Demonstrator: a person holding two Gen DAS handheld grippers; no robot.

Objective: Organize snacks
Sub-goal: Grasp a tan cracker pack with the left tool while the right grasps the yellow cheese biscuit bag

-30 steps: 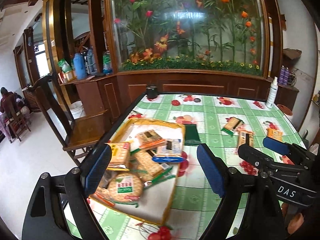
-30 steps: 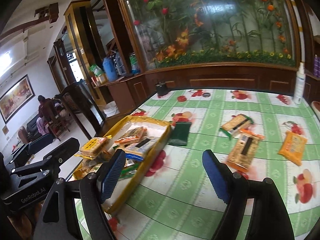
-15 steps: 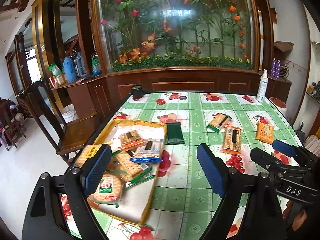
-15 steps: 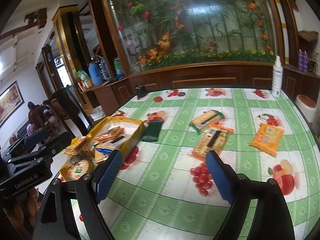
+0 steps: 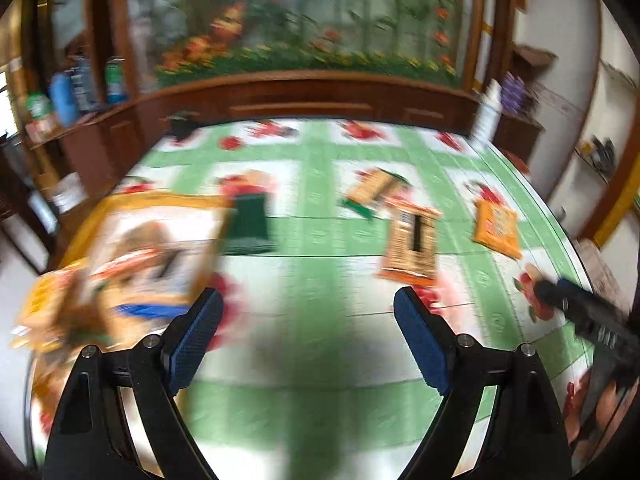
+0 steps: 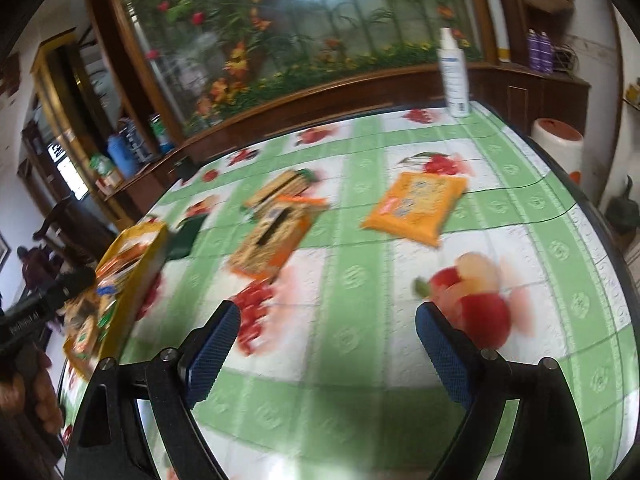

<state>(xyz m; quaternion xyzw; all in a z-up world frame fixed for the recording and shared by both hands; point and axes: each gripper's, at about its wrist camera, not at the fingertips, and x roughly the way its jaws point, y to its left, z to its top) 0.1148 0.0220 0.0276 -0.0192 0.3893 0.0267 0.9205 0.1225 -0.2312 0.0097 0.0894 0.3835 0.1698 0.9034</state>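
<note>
- Snack packets lie loose on the green checked tablecloth (image 6: 360,280): an orange cracker packet (image 6: 276,236) with its long axis running away toward the flower display, an orange-yellow pouch (image 6: 416,208) to its right, well apart.
- Yellow tray (image 6: 132,256) at the left table edge holds several more packets.
- Left gripper (image 5: 308,332) hovers spread wide, empty.
- Right gripper (image 6: 328,344) likewise gapes wide, gripping nothing.

Wood-framed flower display (image 6: 304,36) behind table (image 6: 360,280)

Yellow-rimmed tray (image 6: 154,240) at my left, heaped with packets; orange flat snack packet (image 6: 416,208) and brown cracker packet (image 6: 272,240) lie flat on green checked tablecloth (image 6: 360,280).
</note>
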